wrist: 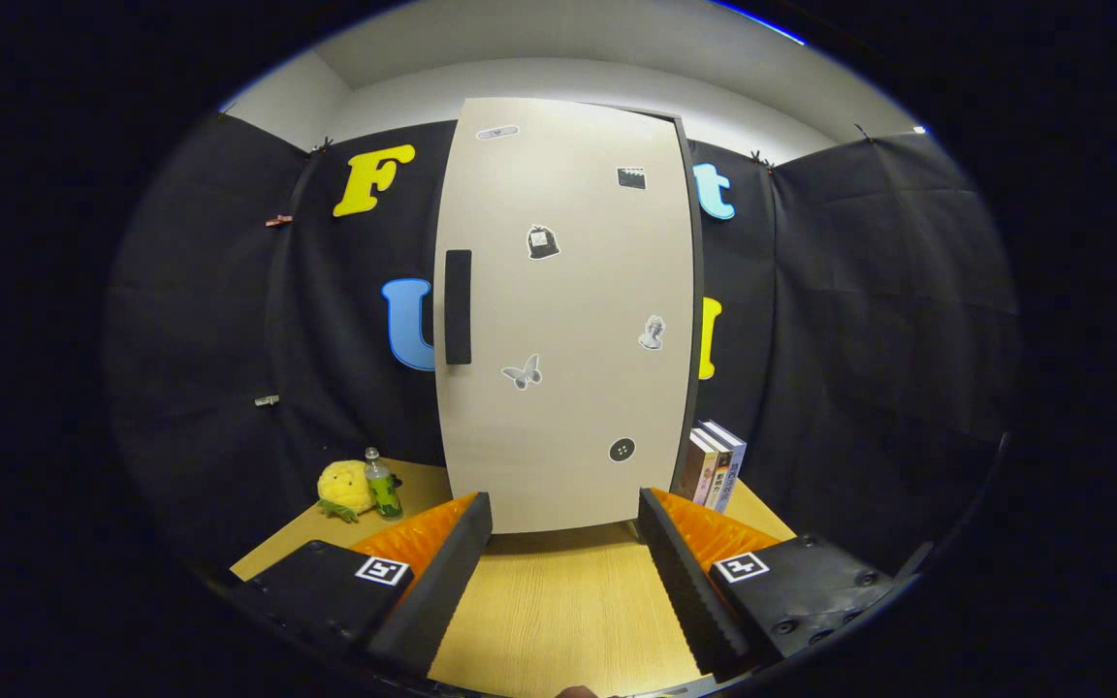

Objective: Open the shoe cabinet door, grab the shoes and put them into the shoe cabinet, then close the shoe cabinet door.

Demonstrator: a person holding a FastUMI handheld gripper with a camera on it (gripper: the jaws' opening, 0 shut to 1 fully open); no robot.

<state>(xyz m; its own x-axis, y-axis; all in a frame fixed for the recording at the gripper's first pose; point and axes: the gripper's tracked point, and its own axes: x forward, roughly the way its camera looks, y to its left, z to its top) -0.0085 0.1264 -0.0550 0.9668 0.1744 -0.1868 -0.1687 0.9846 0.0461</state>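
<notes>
The shoe cabinet [568, 320] stands upright on the wooden table, straight beyond my fingers. Its pale door is shut and carries several small stickers. A dark vertical handle [459, 306] sits on the door's left edge, about halfway up. My gripper [565, 504] is open, held just above the table, with bare tabletop between its fingers and the foot of the cabinet a short way ahead.
A yellow plush toy [343, 488] and a small green bottle [382, 484] stand left of the cabinet. A few upright books [714, 463] lean at its right side. The wooden table [558, 601] runs under the fingers, with black cloth walls around.
</notes>
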